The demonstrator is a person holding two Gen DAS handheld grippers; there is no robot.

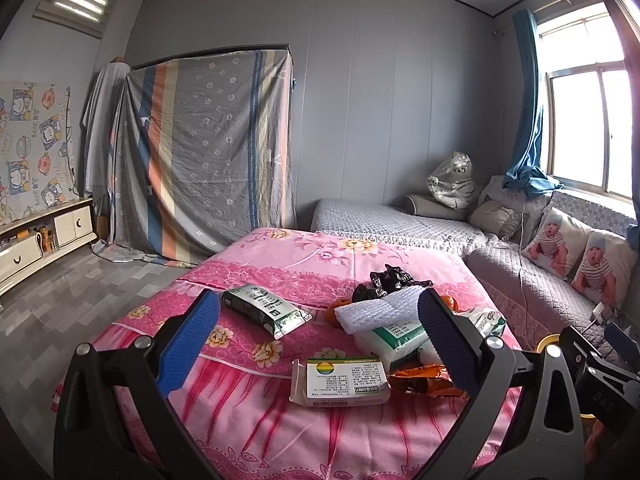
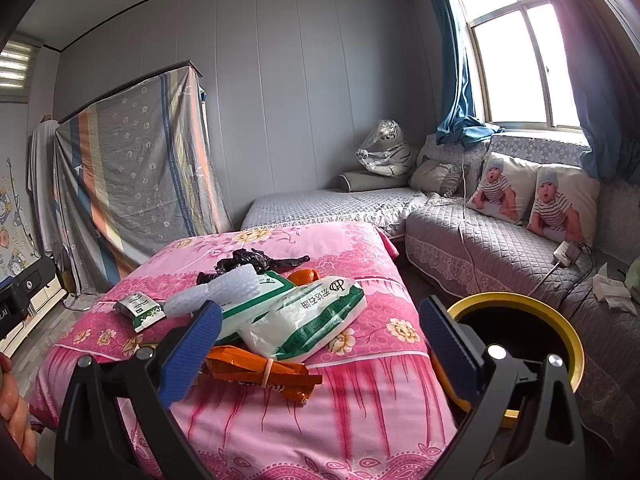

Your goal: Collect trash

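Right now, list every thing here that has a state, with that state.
left gripper: open, empty
right gripper: open, empty
bin: open, beside the bed
orange wrapper: crumpled, banded
black bag: crumpled
curtain: drawn aside

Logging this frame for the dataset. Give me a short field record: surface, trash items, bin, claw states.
surface: pink floral bedspread
trash: dark green foil pouch; white-and-green plastic bag; orange crumpled wrapper; black plastic bag; white carton with round rainbow logo; white bubble wrap roll
bin: yellow-rimmed round bin, beside the bed on the right
left claw: open, empty
right claw: open, empty
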